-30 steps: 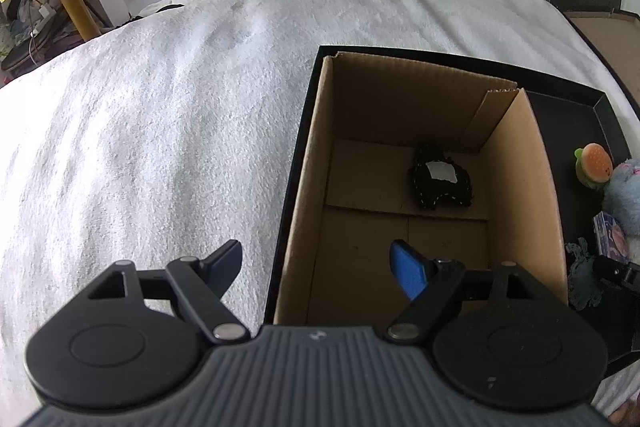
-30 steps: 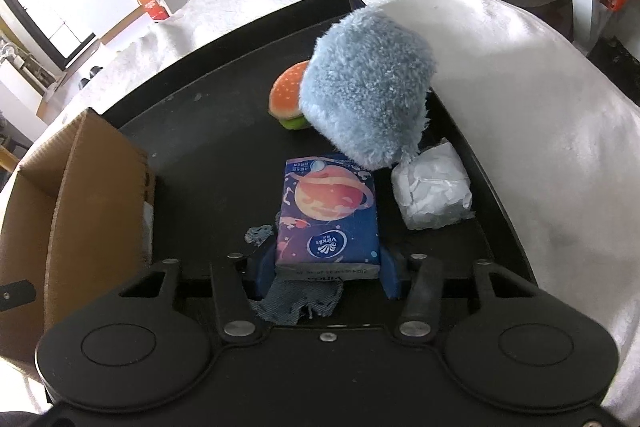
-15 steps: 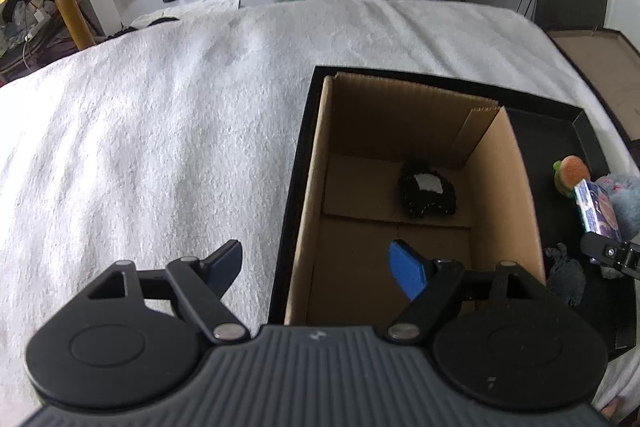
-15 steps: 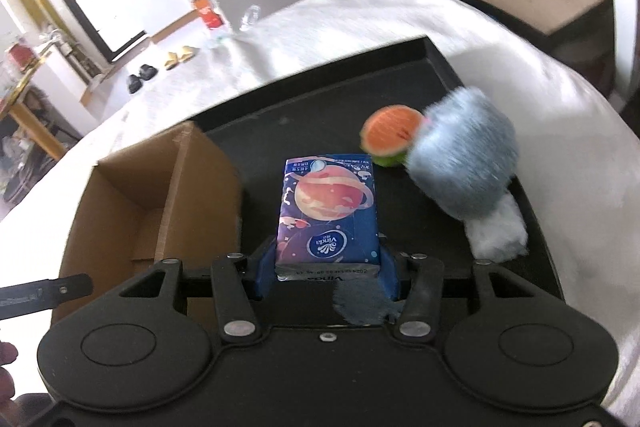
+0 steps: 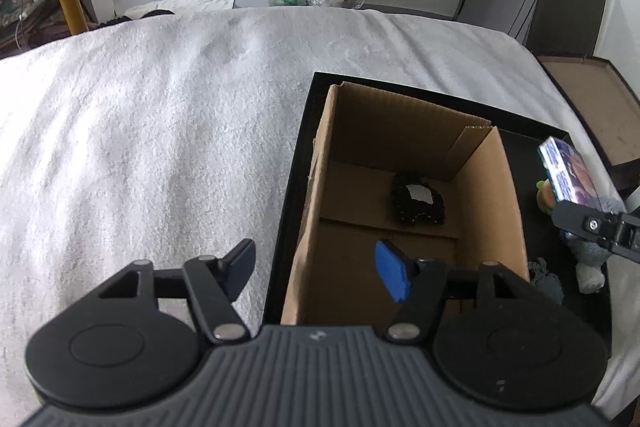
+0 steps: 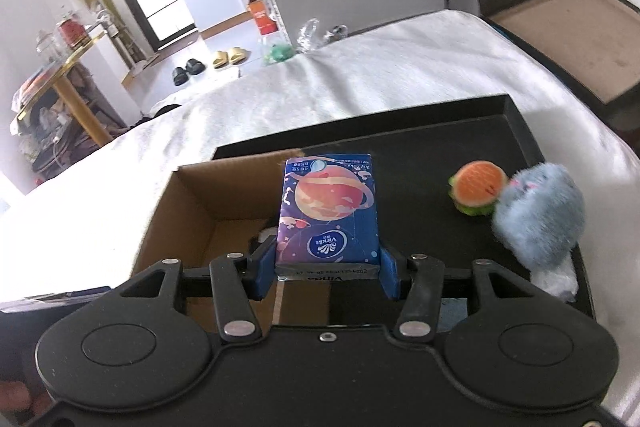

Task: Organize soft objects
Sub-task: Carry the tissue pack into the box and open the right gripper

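Observation:
My right gripper (image 6: 328,271) is shut on a blue tissue pack (image 6: 328,215) with a planet print. It holds the pack in the air over the right wall of the open cardboard box (image 6: 188,203). The left wrist view shows the same pack (image 5: 568,171) raised at the box's right. A black fuzzy item (image 5: 418,201) lies on the floor of the box (image 5: 400,123). My left gripper (image 5: 316,251) is closing. The box's left wall stands between its fingers, and the pads do not touch it. A burger toy (image 6: 478,191) and a blue plush (image 6: 536,215) lie on the black tray (image 6: 420,139).
A white crumpled wad (image 6: 556,279) lies beside the plush, and a grey-blue cloth (image 5: 546,281) lies on the tray near the box. The tray sits on a white blanket (image 5: 160,147). A brown board (image 6: 568,39) lies beyond the right edge. Slippers and bags sit on the floor behind.
My right gripper lifted the tissue pack off the tray and carried it left, up to the box. The left jaws narrowed, still straddling the box's left wall.

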